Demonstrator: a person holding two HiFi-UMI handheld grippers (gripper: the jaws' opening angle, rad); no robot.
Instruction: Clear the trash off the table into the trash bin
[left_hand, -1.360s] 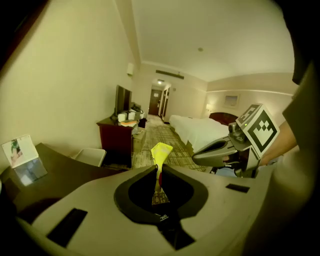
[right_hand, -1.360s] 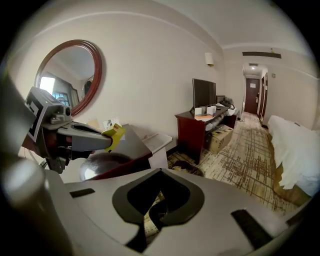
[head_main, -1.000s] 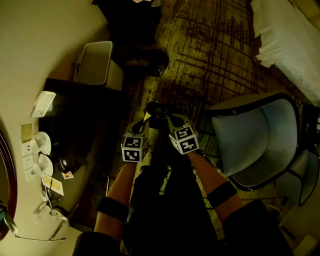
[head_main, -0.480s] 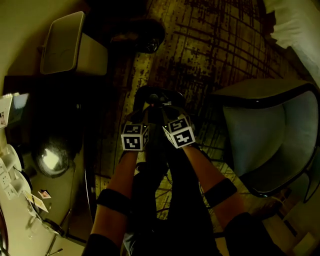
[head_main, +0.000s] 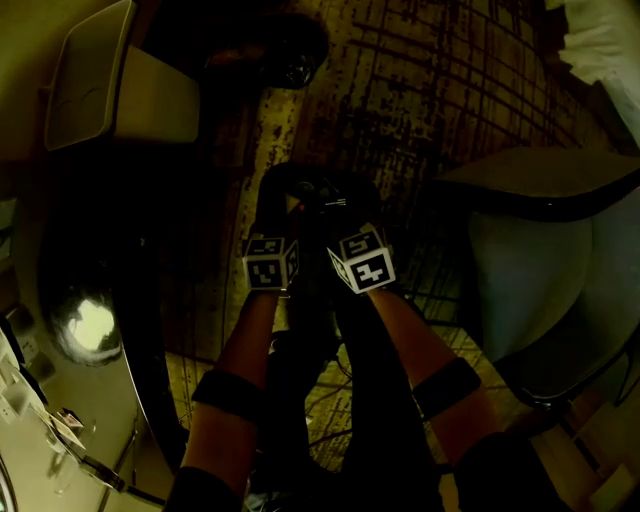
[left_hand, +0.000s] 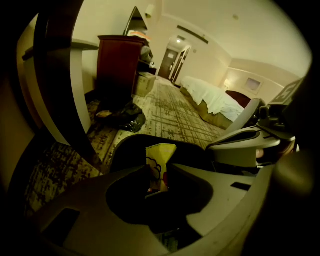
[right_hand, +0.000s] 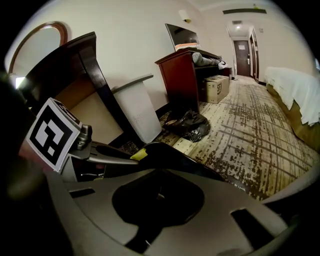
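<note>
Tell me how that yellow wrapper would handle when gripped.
The yellow wrapper looks thin and folded, so it is probably floppy and very light. Its smooth printed face suggests it may be slippery and slide out easily.

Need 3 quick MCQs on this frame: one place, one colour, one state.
1. Where is the yellow crumpled wrapper?
A) between the left gripper's jaws
B) on the bed
C) on the chair

2. What colour is the crumpled plastic bag on the carpet?
A) white
B) black
C) red

3. The right gripper's jaws are:
A) wide apart
B) half open
C) together

1 A: it stands between those jaws, which have just been opening.
2 B: it looks black in both gripper views.
3 C: its view shows no gap.
</note>
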